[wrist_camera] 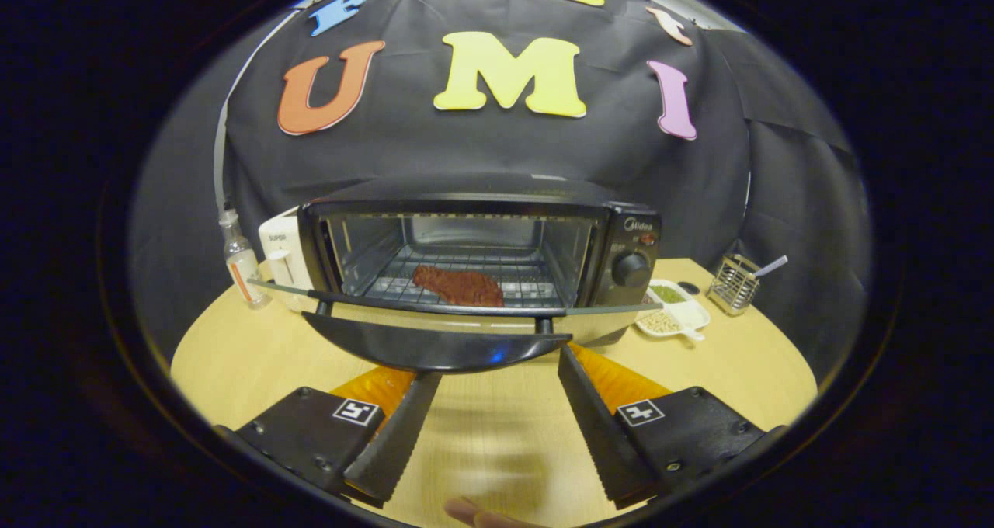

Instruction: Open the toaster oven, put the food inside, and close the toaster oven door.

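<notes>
Toaster oven (481, 256) at the far middle of the worktop (233, 349), against the booth wall, door (439, 342) swung down flat and open toward the fingers. Food, a flat reddish-brown slab (458, 286), already lying on the wire rack (404, 276) inside the cavity, a little right of centre. So opening done, loading done, by the look of it; closing left. Gripper (491, 392) low in front of the oven, fingers spread wide and released, nothing between them, their tips just under or at the front lip of the lowered door; touching or barely apart, cannot tell. Probably lined up to lift that lip and swing the door shut. Control knob (630, 269) on the oven's right panel, untouched as far as visible. Off to the side: a small bottle (242, 268) and a white appliance (281, 256) left of the oven, a divided dish of grains (672, 314) and a wire holder (734, 283) to its right, all clear of the door's swing. Fingertip of a hand (485, 516) just behind the fingers.
</notes>
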Tool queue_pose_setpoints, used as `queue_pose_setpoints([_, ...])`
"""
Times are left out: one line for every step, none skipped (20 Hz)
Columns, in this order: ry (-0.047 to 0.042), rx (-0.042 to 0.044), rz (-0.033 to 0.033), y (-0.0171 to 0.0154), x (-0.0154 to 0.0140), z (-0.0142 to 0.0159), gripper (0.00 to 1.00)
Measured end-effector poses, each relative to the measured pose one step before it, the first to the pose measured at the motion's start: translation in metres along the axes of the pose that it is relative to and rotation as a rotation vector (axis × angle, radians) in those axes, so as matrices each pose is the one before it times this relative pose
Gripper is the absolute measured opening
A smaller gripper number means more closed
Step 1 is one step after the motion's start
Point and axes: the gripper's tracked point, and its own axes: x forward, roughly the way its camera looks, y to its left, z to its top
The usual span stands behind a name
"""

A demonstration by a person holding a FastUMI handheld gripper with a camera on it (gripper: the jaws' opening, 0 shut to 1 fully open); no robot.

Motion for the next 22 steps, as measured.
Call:
queue_pose_setpoints([-0.02098,-0.00061,0.00078,-0.00030,-0.00284,0.01085,0.97])
queue_pose_setpoints([-0.01726,0.00599,0.00315,-0.00050,-0.00342,0.00889,0.97])
queue_pose_setpoints([-0.01450,0.00550,0.00907,-0.00031,-0.00491,0.00831,0.96])
queue_pose_setpoints([-0.01376,-0.00342,0.00535,-0.00116,-0.00582,0.00682,0.96])
queue_pose_setpoints([-0.00808,-0.00602,-0.00136,-0.00360,-0.00536,0.00399,0.96])
queue_pose_setpoints([-0.00679,0.00066,-0.00263,-0.00391,-0.00844,0.00416,0.96])
queue_pose_setpoints([-0.00481,0.01190,0.00565,-0.00257,-0.01053,0.00322,0.96])
queue_pose_setpoints([-0.00628,0.01407,0.00804,-0.00142,-0.01139,0.00469,0.96])
queue_pose_setpoints([-0.00981,0.01011,0.00682,-0.00322,-0.01169,0.00597,0.96])
queue_pose_setpoints([-0.01329,0.00524,0.00154,-0.00369,-0.01343,0.00744,0.96])
queue_pose_setpoints([-0.01539,0.00242,0.00037,-0.00487,-0.01480,0.00711,0.96])
queue_pose_setpoints([-0.01698,0.00103,-0.00030,-0.00434,-0.01588,0.00909,0.96])
queue_pose_setpoints([-0.01768,-0.00128,0.00051,-0.00413,-0.01823,0.01011,0.96])
queue_pose_setpoints([-0.02151,0.00088,-0.00258,-0.00508,-0.01874,0.01087,0.96])
queue_pose_setpoints([-0.02049,0.00099,-0.00321,-0.00491,-0.01737,0.01096,0.96])
queue_pose_setpoints([-0.02814,0.00305,-0.01352,-0.00891,-0.02188,0.01351,0.96])
queue_pose_setpoints([-0.03098,0.00790,-0.01749,-0.00988,-0.02084,0.01272,0.96])
queue_pose_setpoints([-0.03469,0.00887,-0.01542,-0.00913,-0.02156,0.01444,0.96])
queue_pose_setpoints([-0.03654,0.00424,-0.00875,-0.00766,-0.02134,0.01313,0.96])
queue_pose_setpoints([-0.04277,0.00563,-0.00577,-0.00713,-0.02067,0.01392,0.96])
queue_pose_setpoints([-0.03606,0.00740,-0.00373,-0.00578,-0.01762,0.01224,0.96])
queue_pose_setpoints([-0.02900,-0.00166,0.00059,-0.00462,-0.01651,0.01174,0.96])
